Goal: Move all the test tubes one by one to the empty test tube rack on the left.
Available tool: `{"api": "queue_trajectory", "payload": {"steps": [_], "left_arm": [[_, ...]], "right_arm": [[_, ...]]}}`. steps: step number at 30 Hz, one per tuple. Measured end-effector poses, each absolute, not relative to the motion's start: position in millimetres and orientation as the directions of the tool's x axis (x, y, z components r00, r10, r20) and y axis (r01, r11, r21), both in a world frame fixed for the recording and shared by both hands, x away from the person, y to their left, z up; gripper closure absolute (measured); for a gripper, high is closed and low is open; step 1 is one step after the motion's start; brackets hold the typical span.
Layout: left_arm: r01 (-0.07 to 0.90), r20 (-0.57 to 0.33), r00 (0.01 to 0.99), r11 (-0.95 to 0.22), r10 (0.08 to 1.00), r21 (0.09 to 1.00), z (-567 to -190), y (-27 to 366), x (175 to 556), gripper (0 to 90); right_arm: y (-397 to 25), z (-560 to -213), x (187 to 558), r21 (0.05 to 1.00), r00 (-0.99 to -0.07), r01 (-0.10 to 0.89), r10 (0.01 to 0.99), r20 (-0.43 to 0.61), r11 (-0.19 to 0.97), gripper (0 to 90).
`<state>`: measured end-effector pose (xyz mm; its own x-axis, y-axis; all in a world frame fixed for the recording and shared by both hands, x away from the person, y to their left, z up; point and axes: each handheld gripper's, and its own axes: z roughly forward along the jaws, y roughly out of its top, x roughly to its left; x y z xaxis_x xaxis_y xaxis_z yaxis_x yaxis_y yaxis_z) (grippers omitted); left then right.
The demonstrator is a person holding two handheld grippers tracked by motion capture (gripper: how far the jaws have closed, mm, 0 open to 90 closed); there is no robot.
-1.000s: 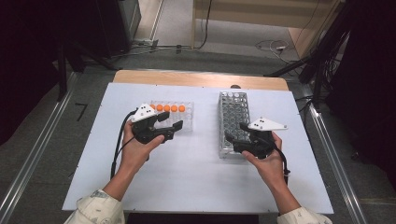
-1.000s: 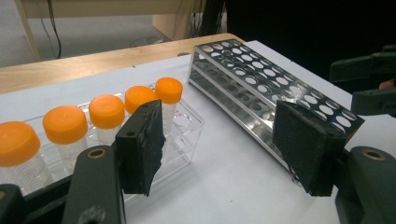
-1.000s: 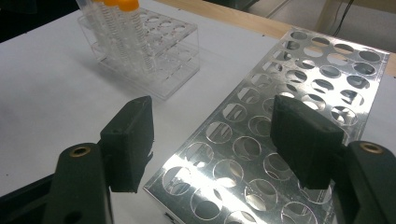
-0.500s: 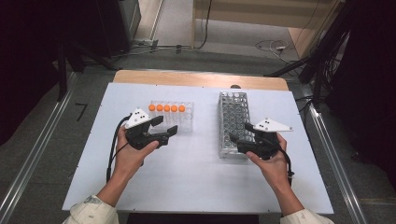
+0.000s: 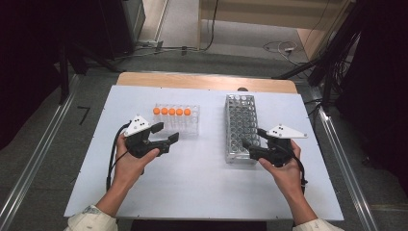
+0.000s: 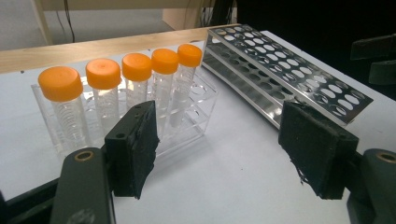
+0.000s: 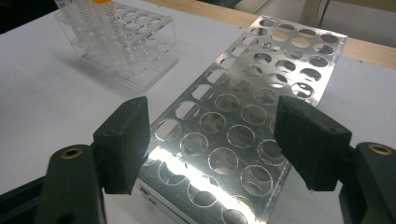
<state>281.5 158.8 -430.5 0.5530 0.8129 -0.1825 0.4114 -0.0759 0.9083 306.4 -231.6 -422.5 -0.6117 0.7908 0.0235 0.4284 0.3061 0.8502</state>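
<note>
Both sets of jaws are spread wide and holding nothing. The left gripper [image 5: 161, 136] hangs just in front of the clear plastic rack [image 5: 185, 129], and in the left gripper view its pads [image 6: 134, 148] frame the row of five orange-capped tubes [image 6: 137, 66] standing along the rack's back edge. The right gripper [image 5: 253, 143] sits at the near end of the empty metal tube rack [image 5: 239, 126], jaws straddling its near corner without touching it, as far as I can tell.

My read is that the tubes are headed for the metal rack, so the left grab comes first. To do it cleanly I'd pick an end tube (the neighbours stand close together), come in level with the pads on the tube body just under the cap, and close gently, since that clear rack looks light and could tip or slide on the white table [image 5: 202, 178]. Lift straight up until the bottom clears the hole. The right gripper could steady the metal rack for the drop-in.

Hard to judge: whether the tubes hold liquid (the clear walls just show thread-like ridges), how deep they sit, and the tubes' tops are cut off in the right gripper view.
</note>
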Motion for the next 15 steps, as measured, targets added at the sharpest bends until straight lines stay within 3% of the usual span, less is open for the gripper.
{"api": "queue_trajectory", "payload": {"steps": [15], "left_arm": [[0.422,-0.183,0.519,-0.064,0.835,0.904,-440,172,274,29.2]], "right_arm": [[-243,-426,303,0.849,-0.589,0.437,0.808,0.022,0.296,25.6]]}}
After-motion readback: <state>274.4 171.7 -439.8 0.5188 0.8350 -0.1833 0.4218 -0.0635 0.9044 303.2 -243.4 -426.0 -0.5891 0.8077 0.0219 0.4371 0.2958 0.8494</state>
